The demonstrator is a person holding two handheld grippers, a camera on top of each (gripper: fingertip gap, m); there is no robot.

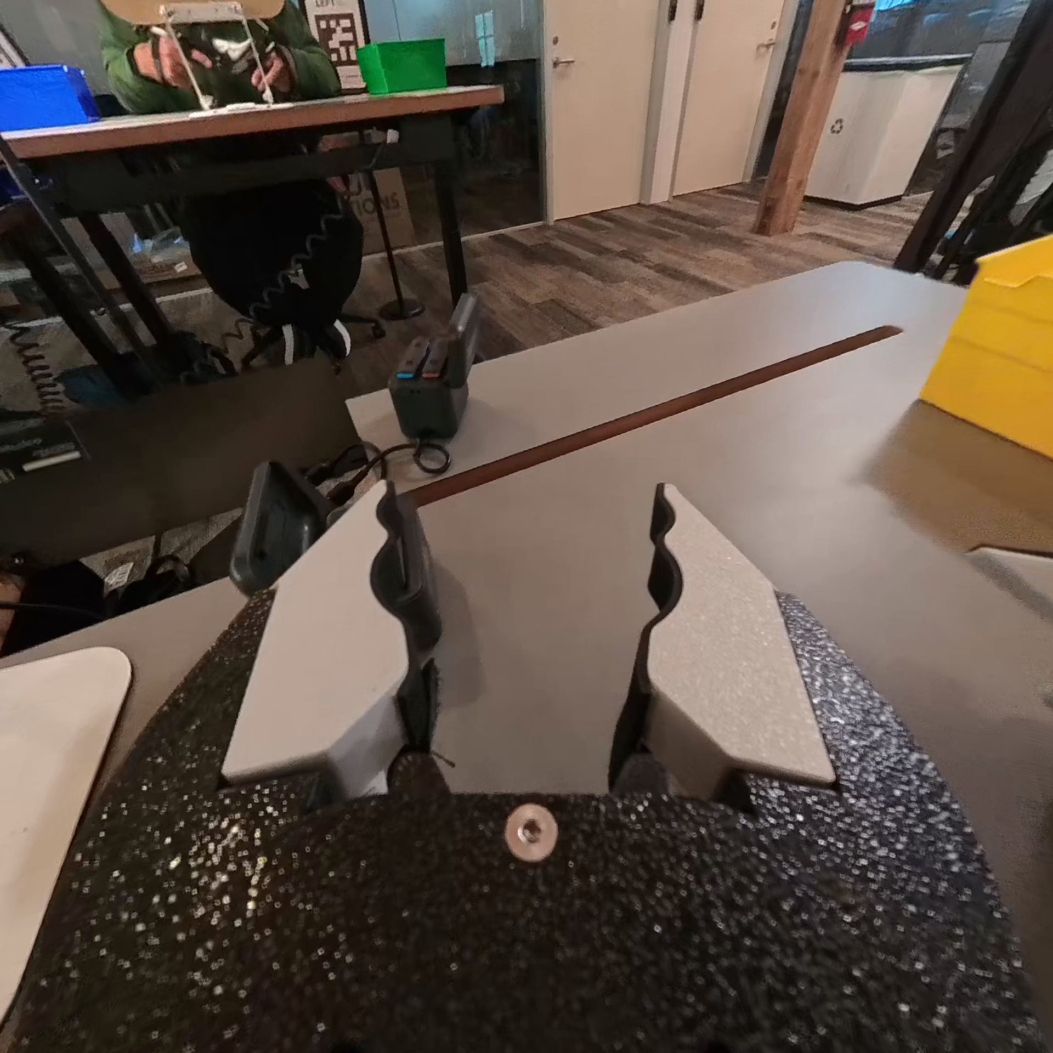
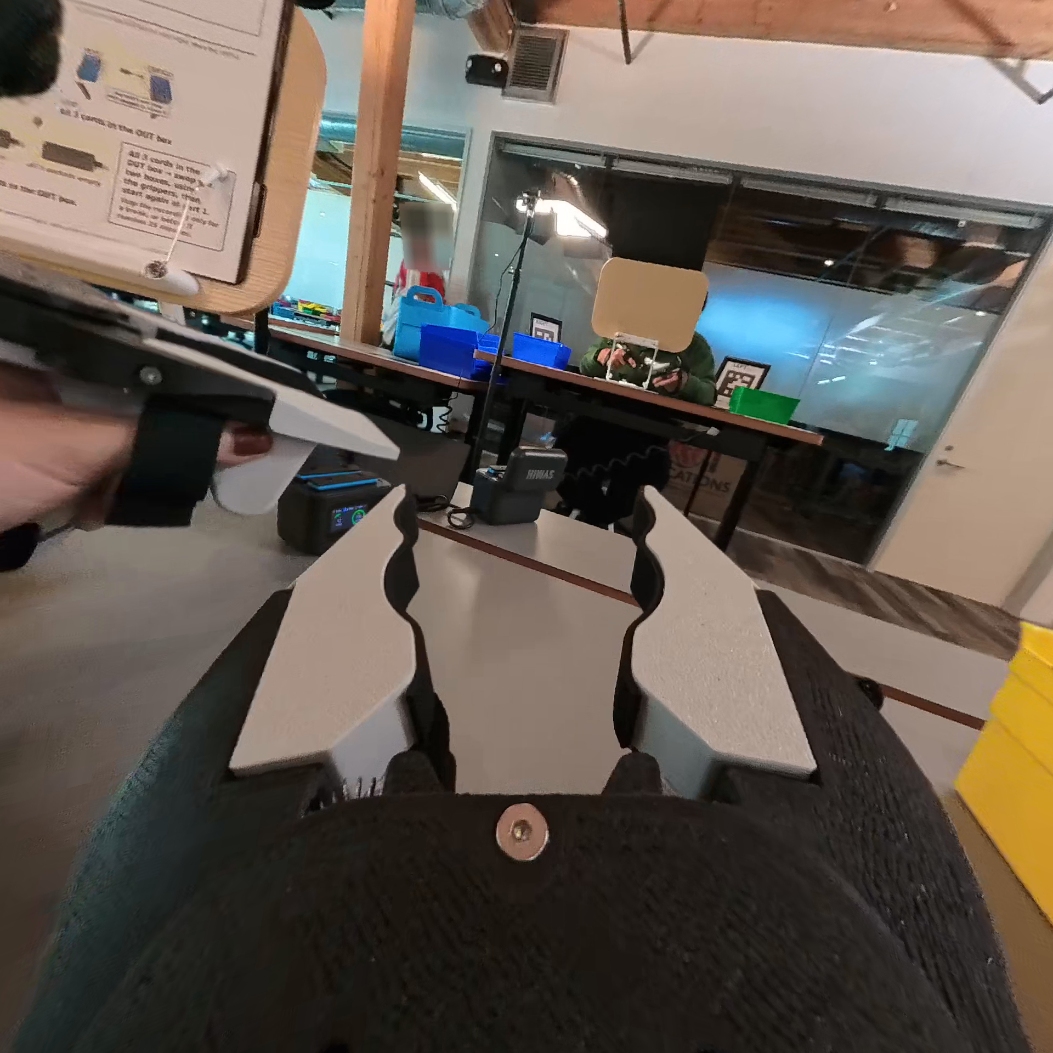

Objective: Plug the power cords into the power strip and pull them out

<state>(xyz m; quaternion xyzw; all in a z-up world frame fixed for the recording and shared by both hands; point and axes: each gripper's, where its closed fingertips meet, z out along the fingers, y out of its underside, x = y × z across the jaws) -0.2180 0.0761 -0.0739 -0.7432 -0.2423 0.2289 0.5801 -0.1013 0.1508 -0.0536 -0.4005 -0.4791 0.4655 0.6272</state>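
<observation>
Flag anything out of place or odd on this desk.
Nothing is spilled or damaged. The odd part: no power strip or cords show in either view. Both grippers, left and right, hang open and empty over the bare grey table; a yellow bin sits at its right.

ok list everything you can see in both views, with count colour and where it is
table: 1, grey, under both grippers, a dark slot running across it
yellow bin: 1, yellow, right edge of the table
charger box: 1, dark grey, far table edge, a black cable looped at its base
power station: 1, black with a lit screen, left on the table in the right wrist view
instruction board: 1, white sheet on a wooden panel, upper left
green bin: 1, green, on the far desk
blue bins: several, blue, on the far desk
person: 1, green top, seated at the far desk
power strip, cords: none in view
left gripper: open, empty
right gripper: open, empty
</observation>
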